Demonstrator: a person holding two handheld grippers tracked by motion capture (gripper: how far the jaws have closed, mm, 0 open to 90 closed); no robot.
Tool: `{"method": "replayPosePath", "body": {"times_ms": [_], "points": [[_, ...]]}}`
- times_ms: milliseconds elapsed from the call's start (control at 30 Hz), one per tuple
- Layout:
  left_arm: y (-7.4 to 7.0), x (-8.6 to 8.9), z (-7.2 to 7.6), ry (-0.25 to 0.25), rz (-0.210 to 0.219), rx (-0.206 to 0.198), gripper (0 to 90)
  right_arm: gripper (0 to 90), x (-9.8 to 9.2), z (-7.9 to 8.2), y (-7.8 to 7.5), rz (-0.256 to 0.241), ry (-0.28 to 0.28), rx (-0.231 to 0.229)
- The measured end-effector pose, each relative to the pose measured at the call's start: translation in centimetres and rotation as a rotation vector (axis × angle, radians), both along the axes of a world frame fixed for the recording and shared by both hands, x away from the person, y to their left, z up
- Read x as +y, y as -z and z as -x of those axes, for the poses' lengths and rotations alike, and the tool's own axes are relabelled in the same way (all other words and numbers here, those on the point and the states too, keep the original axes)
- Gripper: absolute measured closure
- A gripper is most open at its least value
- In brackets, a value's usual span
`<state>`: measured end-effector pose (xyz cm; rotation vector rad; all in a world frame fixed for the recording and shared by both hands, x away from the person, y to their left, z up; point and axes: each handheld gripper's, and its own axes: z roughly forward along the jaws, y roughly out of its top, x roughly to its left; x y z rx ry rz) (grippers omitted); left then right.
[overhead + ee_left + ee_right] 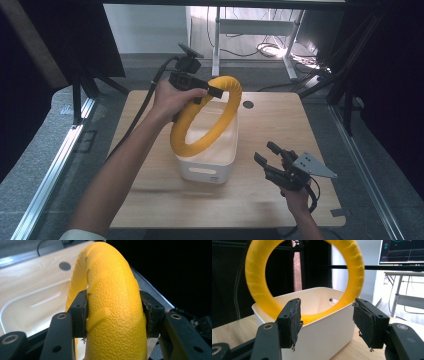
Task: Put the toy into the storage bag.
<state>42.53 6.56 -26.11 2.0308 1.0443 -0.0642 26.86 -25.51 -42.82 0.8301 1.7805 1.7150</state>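
A big yellow textured ring (206,114) stands upright, its lower part inside a white plastic bin (207,168) at the middle of the wooden table. My left gripper (216,90) is shut on the ring's top; in the left gripper view both pads press the ring (116,312) from either side. My right gripper (267,154) rests low at the right of the bin, open, with nothing between its jaws. The right gripper view looks between the open pads (292,320) at the bin (322,335) and the ring (259,290) rising out of it.
The wooden table (280,200) has a dark round hole (248,104) behind the bin. Dark frame posts stand at both sides. A desk with cables (270,47) stands beyond the table, and a monitor (402,251) shows in the right gripper view.
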Motion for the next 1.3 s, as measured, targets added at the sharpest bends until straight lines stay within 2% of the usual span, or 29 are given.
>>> {"method": "replayPosePath", "body": {"times_ms": [33,133,233,400,433,600,667,700,733,833,867,1100,1167,1300], "points": [[0.7,0.1,-0.1,0.007,-0.003,0.006,48.6,39.4,0.0,-0.2,0.1,-0.002,0.002,-0.002],[1.1,0.3,-0.1,0.005,-0.002,0.011,48.6,39.4,0.0,-0.3,0.2,0.002,0.003,0.0],[2.3,0.3,-0.1,0.003,-0.001,0.034,48.5,39.2,0.1,-0.5,0.5,0.009,0.002,0.008],[3.7,0.1,0.0,0.012,-0.012,0.046,48.5,39.2,0.1,-0.5,0.6,0.013,0.007,0.017],[4.0,0.2,0.1,0.012,0.008,0.05,48.5,39.1,0.1,-0.5,0.7,0.011,0.007,0.017],[3.9,0.2,0.1,0.006,0.004,0.048,48.3,39.1,0.0,-0.5,0.7,0.013,0.009,0.016],[3.8,0.2,0.2,0.007,-0.007,0.038,47.6,38.9,0.0,-0.5,0.7,0.014,0.011,0.014],[3.6,0.5,0.2,0.008,-0.004,0.021,40.1,38.8,0.0,-0.5,0.7,0.014,0.012,0.016],[3.6,0.5,0.2,0.008,-0.004,0.021,35.9,38.8,0.0,-0.5,0.7,0.014,0.012,0.016],[3.0,1.4,0.6,0.018,-0.001,-0.026,31.3,38.7,-0.1,-0.6,0.8,0.016,0.012,0.015],[2.7,1.8,0.9,0.023,0.008,-0.047,30.3,38.7,-0.2,-0.6,0.8,0.017,0.013,0.016],[1.0,5.1,2.4,-0.001,0.062,-0.114,26.0,38.7,-0.3,-0.6,0.9,0.016,0.021,0.018],[1.1,6.5,2.9,-0.02,0.07,-0.131,26.0,38.7,-0.4,-0.6,0.9,0.017,0.023,0.017],[2.3,8.7,3.4,-0.05,0.069,-0.127,26.1,38.6,-0.5,-0.8,1.0,0.018,0.028,0.025]]}}
